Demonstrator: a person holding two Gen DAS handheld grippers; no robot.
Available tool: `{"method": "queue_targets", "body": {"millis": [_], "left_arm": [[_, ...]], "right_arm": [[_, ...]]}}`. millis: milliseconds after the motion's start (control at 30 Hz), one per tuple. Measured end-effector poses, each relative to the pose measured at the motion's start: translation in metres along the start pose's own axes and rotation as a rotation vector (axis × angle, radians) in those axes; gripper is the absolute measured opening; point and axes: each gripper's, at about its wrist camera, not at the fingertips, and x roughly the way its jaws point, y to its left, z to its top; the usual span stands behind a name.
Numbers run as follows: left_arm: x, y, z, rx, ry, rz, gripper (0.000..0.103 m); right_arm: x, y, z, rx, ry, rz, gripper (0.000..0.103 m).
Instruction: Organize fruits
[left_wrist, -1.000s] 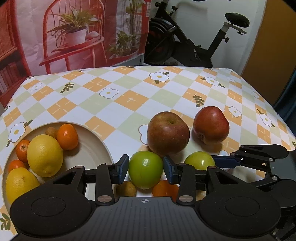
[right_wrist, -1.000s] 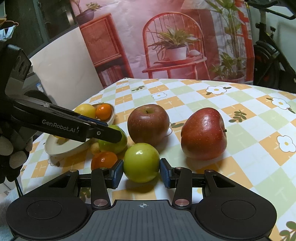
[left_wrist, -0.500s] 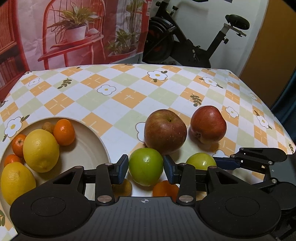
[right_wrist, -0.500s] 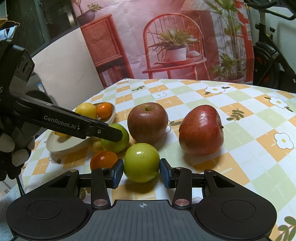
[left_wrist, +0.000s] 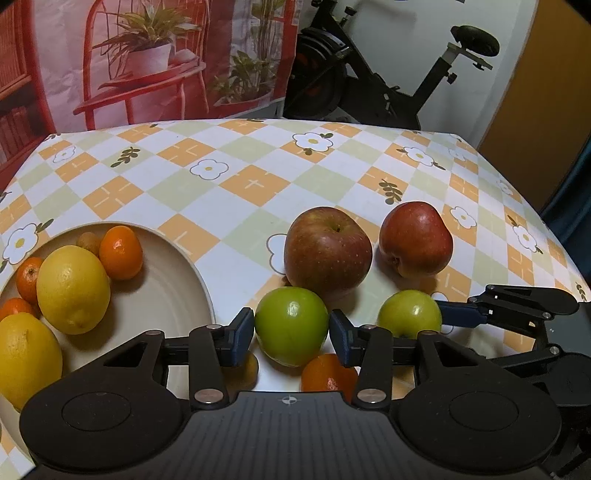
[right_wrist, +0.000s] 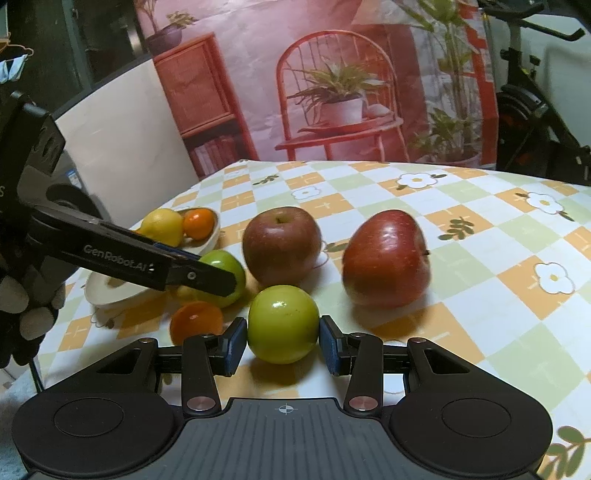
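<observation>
A green apple (left_wrist: 291, 325) rests on the checked tablecloth between the pads of my left gripper (left_wrist: 291, 332). The jaws are opening, and the pads stand right at its sides without squeezing it. My right gripper (right_wrist: 283, 343) is shut on a second, yellower green apple (right_wrist: 282, 325), which also sits on the cloth. In the left wrist view a right finger (left_wrist: 461, 317) shows beside that apple (left_wrist: 409, 314). Behind them stand two red apples (left_wrist: 327, 251) (left_wrist: 415, 240). A small orange (left_wrist: 327, 373) lies close under the left gripper.
A beige plate (left_wrist: 166, 288) at the left holds two lemons (left_wrist: 72, 290) and several small oranges. A small yellowish fruit (left_wrist: 247, 369) lies beside the plate. The table's far half is bare cloth. A gloved hand (right_wrist: 22, 314) holds the left gripper. An exercise bike stands behind the table.
The left gripper's jaws have eased slightly apart around the green apple. The right gripper keeps the same grip. Neither hand has shifted noticeably.
</observation>
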Motion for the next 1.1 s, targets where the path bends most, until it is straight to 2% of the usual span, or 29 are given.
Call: {"method": "queue_targets", "body": {"millis": [733, 1100], "left_arm": [[-0.001, -0.003, -0.004, -0.021, -0.016, -0.01, 0.047], [-0.014, -0.008, -0.007, -0.026, -0.062, -0.015, 0.047]], "right_arm": [[-0.004, -0.01, -0.006, 0.043, -0.016, 0.005, 0.039], [-0.004, -0.011, -0.006, 0.049, -0.024, 0.003, 0.039]]}}
